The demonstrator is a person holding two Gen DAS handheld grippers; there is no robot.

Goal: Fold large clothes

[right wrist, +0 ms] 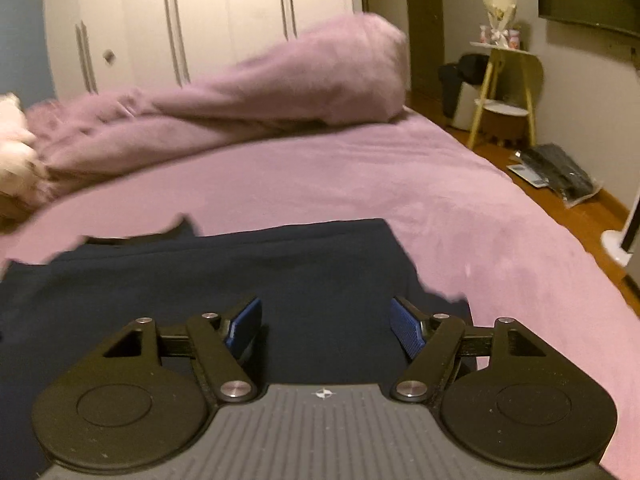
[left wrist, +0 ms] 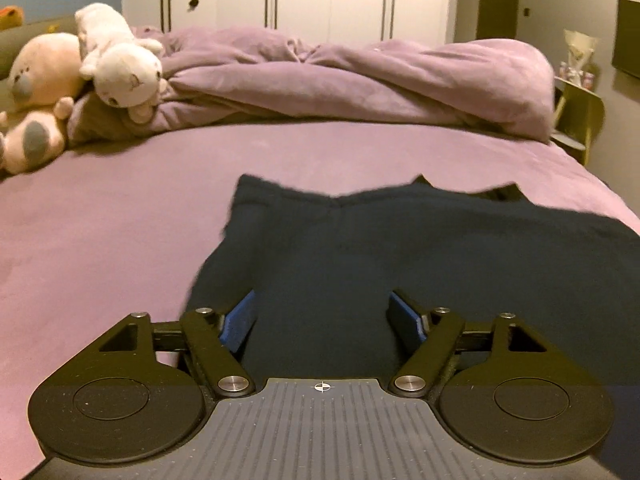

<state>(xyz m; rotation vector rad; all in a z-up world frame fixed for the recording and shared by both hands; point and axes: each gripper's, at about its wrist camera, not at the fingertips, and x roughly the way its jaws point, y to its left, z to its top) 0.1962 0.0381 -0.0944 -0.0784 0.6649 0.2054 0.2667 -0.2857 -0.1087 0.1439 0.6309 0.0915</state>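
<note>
Both grippers spread apart over a dark navy soft-knit garment (left wrist: 400, 248) lying flat on the purple bedsheet (left wrist: 120, 220).

The left gripper (left wrist: 323, 314) and right gripper (right wrist: 326, 322) hold nothing; the cloth directly beneath them looks limp, light and crease-prone, best pinched at its near edge corners.

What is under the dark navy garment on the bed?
The dark navy garment lies flat on the purple bed sheet, which shows all around its far and side edges. Whatever lies directly beneath the cloth is covered; no bulge suggests anything else.
</note>
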